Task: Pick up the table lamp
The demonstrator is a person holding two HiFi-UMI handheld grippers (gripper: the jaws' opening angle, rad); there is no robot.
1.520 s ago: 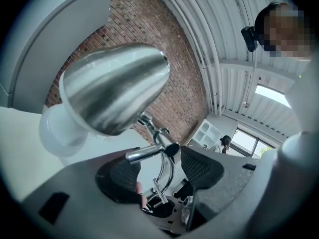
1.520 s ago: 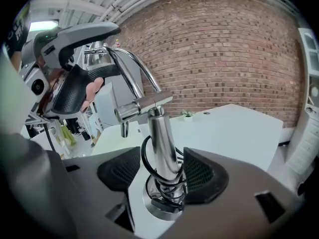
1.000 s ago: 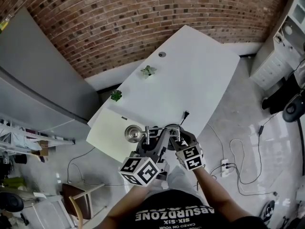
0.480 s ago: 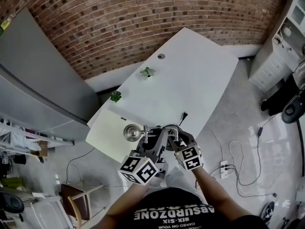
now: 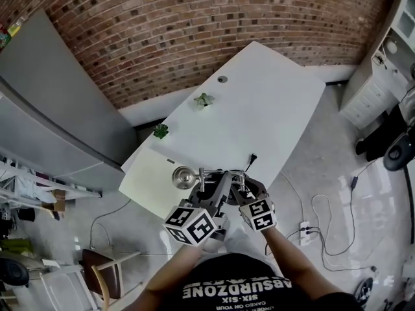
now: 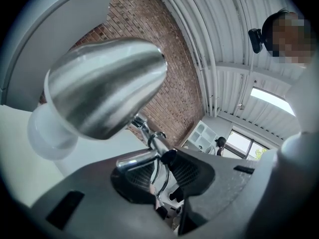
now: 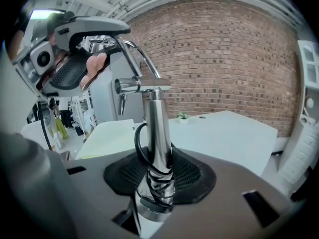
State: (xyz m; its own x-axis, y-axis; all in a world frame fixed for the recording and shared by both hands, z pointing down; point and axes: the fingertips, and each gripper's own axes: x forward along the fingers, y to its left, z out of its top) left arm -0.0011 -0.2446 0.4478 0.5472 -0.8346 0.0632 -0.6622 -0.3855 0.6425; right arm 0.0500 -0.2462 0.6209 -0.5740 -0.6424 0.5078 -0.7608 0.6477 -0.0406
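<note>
Here, from the left of the head view, a grey cabinet (image 5: pixel 58 109) stands against the brick wall (image 5: pixel 194 24), and beside it a white table (image 5: pixel 272 102) runs away at a slant. Two small potted plants (image 5: pixel 160 131) sit near the table's left edge.

The table lamp (image 5: pixel 183 175) is at the table's near edge, right in front of the person, with its rounded metal shade (image 6: pixel 104 83) pointing left. Whether its base rests on the table I cannot tell.

The left gripper (image 5: pixel 219 185) reaches in level from below the shade. In the left gripper view its jaws are closed on the lamp's thin chrome arm (image 6: pixel 144 156), with the ribbed pads pressed against it on both sides.

Just to its right, the right gripper (image 5: pixel 237 190) tilts downward. In the right gripper view its jaws clamp the lamp's upright chrome post (image 7: pixel 157 128), where the black cord (image 7: pixel 144 168) is wound around it.

The cord's plug (image 5: pixel 251 156) lies on the table beyond the grippers. Farther right, a power strip (image 5: pixel 305 225) lies on the floor, and a white drawer unit (image 5: pixel 373 89) stands by the wall.
</note>
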